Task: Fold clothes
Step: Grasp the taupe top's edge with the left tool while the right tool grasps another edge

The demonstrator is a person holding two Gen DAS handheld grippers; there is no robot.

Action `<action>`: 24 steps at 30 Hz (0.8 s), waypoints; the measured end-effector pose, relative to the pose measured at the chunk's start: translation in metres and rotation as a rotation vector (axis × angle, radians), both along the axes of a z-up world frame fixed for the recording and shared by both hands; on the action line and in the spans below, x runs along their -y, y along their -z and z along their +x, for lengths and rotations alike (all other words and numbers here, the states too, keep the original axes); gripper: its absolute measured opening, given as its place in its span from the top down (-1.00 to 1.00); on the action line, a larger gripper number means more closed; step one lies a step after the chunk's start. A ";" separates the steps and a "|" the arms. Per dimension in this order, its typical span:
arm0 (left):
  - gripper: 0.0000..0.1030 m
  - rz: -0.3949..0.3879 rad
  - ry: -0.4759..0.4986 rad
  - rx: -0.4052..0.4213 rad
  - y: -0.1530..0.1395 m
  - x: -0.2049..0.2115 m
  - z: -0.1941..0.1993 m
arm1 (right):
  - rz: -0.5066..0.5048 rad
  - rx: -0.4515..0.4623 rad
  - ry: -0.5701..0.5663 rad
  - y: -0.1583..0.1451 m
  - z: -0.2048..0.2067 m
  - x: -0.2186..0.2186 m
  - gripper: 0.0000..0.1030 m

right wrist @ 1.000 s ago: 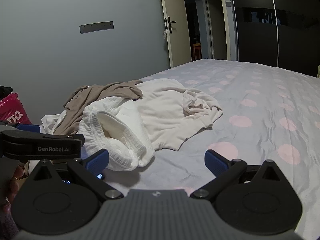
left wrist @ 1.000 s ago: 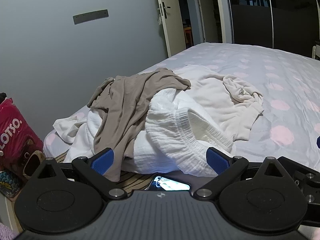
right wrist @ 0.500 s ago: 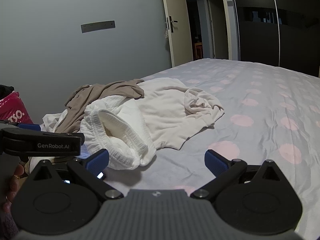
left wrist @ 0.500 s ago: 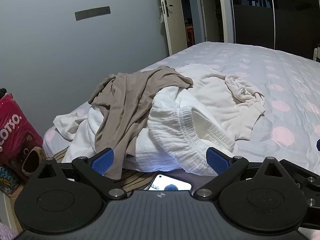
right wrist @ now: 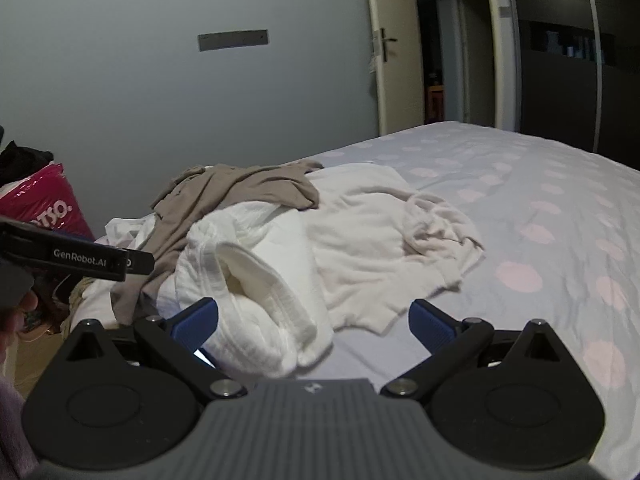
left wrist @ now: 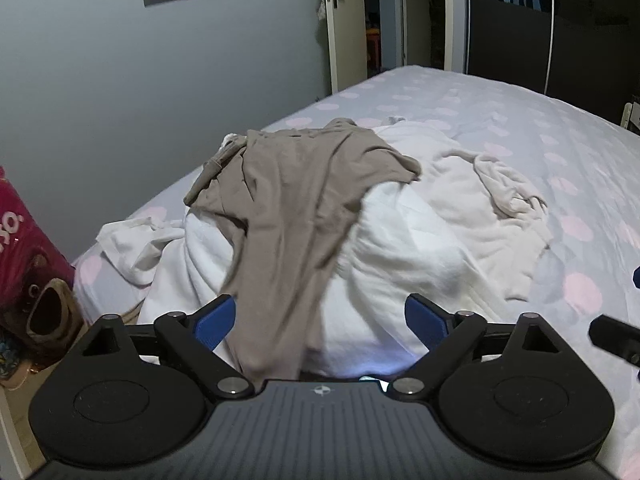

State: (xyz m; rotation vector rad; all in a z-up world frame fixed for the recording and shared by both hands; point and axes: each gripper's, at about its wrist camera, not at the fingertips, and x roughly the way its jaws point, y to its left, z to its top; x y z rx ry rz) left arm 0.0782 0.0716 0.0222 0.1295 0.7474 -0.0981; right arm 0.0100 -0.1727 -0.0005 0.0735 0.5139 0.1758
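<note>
A pile of clothes lies at the near left corner of the bed (left wrist: 520, 120). A taupe garment (left wrist: 296, 200) drapes over white ribbed trousers (left wrist: 392, 264), with a cream top (left wrist: 480, 196) to the right. My left gripper (left wrist: 320, 316) is open and empty, just short of the taupe garment's hanging end. In the right wrist view the taupe garment (right wrist: 240, 188), white trousers (right wrist: 256, 276) and cream top (right wrist: 380, 236) show too. My right gripper (right wrist: 314, 318) is open and empty over the trousers' waistband.
A pink printed bag (left wrist: 24, 264) stands on the floor left of the bed, below the grey wall. A lit phone screen (right wrist: 204, 358) peeks out under the trousers. A door and dark wardrobe stand behind the spotted bed sheet (right wrist: 540, 200).
Both grippers have moved forward and closer to the clothes pile. The left one now faces the taupe garment; the phone is mostly hidden beneath it.
</note>
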 end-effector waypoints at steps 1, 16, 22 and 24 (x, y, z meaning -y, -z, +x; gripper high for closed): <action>-0.57 0.010 0.013 -0.013 0.001 -0.002 0.009 | 0.007 -0.005 -0.009 -0.003 0.009 -0.001 -0.94; -0.23 0.075 0.099 -0.080 0.043 -0.004 0.067 | -0.128 -0.022 -0.167 -0.018 0.149 -0.049 -0.37; -0.13 0.104 0.092 -0.085 0.052 -0.011 0.076 | -0.176 -0.054 -0.243 -0.003 0.189 -0.077 -0.35; -0.01 0.088 0.085 -0.094 0.050 -0.016 0.080 | -0.187 -0.065 -0.275 0.002 0.200 -0.089 -0.35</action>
